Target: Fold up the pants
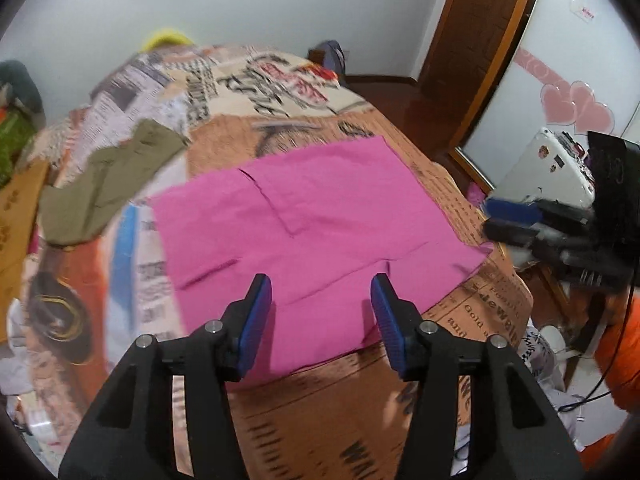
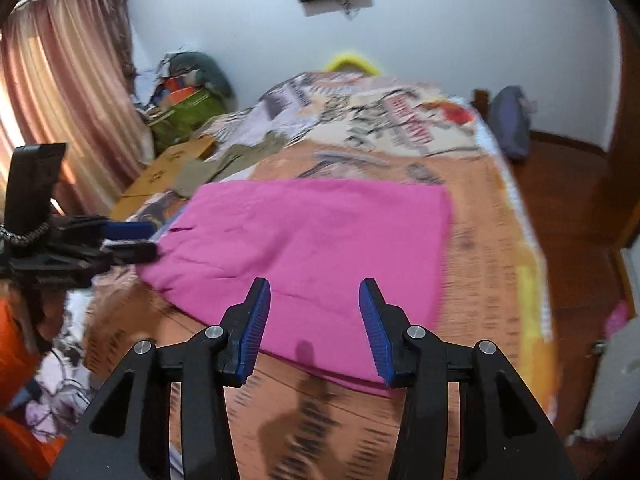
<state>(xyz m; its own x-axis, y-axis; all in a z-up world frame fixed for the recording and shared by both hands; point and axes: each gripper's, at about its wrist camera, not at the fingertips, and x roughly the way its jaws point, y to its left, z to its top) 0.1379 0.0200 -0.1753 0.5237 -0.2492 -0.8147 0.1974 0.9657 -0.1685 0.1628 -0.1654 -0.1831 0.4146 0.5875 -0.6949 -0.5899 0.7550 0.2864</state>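
Pink pants lie folded flat on the bed, and also show in the right wrist view. My left gripper is open and empty, hovering above the pants' near edge. My right gripper is open and empty, also above the near edge of the pants. Each gripper appears at the side of the other's view: the right one by the pants' right corner, the left one by the pants' left side.
The bed has a newspaper-print cover. An olive garment lies at the far left of the bed. A cardboard box and clutter stand left of the bed. A wooden door and floor are to the right.
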